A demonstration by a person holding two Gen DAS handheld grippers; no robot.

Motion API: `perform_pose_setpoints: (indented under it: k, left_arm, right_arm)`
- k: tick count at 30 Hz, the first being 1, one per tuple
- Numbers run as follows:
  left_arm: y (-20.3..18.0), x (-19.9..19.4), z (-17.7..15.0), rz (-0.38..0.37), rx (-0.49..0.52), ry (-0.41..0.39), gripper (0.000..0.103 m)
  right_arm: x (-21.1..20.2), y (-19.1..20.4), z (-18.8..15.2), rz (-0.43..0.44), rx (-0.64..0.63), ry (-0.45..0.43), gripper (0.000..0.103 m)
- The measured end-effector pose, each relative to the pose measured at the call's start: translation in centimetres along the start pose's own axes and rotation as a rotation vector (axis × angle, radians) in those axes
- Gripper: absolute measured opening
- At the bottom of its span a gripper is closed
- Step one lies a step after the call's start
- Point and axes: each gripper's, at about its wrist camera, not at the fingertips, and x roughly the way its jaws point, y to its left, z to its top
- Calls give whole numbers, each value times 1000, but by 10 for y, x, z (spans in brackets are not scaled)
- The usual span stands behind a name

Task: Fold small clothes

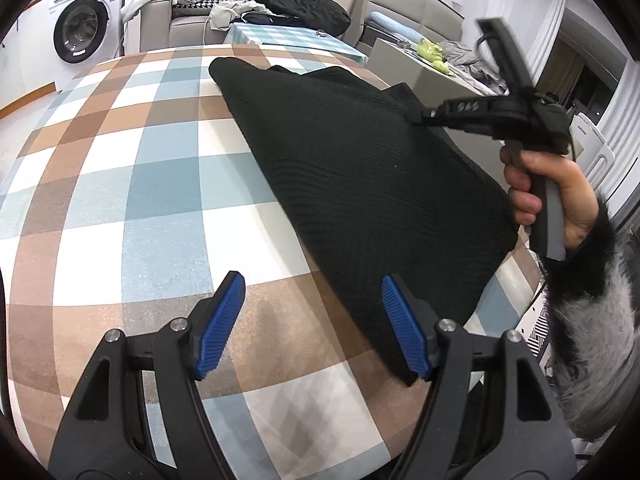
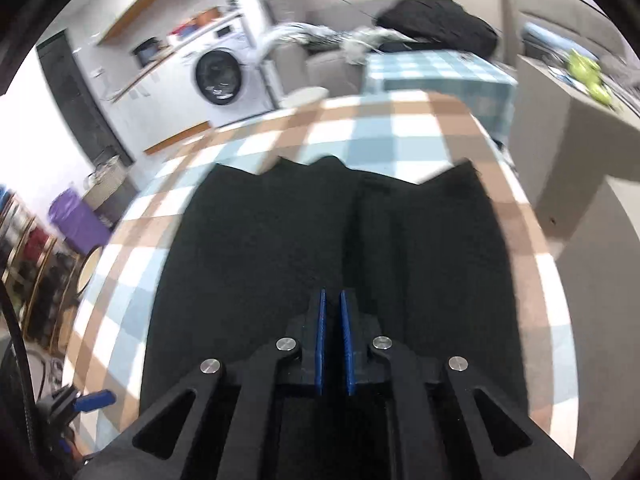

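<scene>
A black knit garment (image 1: pixel 352 184) lies folded on the checked tablecloth (image 1: pixel 132 184). My left gripper (image 1: pixel 312 304) is open and empty, low over the table at the garment's near edge, its right pad over the cloth. My right gripper (image 1: pixel 424 114) shows at the garment's far right edge, its tips shut on the black fabric. In the right wrist view the garment (image 2: pixel 280 240) fills the middle, and the right gripper (image 2: pixel 333 300) has its blue pads nearly together with dark cloth between them. The view is blurred.
A washing machine (image 1: pixel 80 28) stands at the back left. A sofa with a black coat (image 1: pixel 296 0) and a small checked table (image 1: pixel 288 38) lie behind. A grey cabinet (image 1: pixel 432 72) stands off the table's right edge.
</scene>
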Motion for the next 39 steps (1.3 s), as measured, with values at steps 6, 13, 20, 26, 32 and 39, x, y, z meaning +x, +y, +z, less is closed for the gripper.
perform_pose_setpoints:
  k: [6, 13, 20, 26, 32, 39]
  left_arm:
    - [-4, 3, -1, -4, 7, 4, 69]
    - [-22, 10, 0, -42, 42, 12, 69]
    - [-43, 22, 1, -64, 86, 35, 69]
    - [-46, 24, -3, -68, 101, 49, 69]
    - [-40, 28, -6, -60, 96, 66, 69]
    - [-20, 41, 12, -78, -37, 38, 69]
  right_arm:
    - [-10, -17, -19, 51, 68, 82, 14]
    - [-79, -18, -110, 227, 67, 51, 42]
    - [-91, -4, -143, 158, -40, 26, 10]
    - [-118, -9, -132, 184, -65, 3, 5]
    - [-97, -13, -141, 85, -60, 75, 17]
    - [-111, -22, -138, 125, 26, 3, 29]
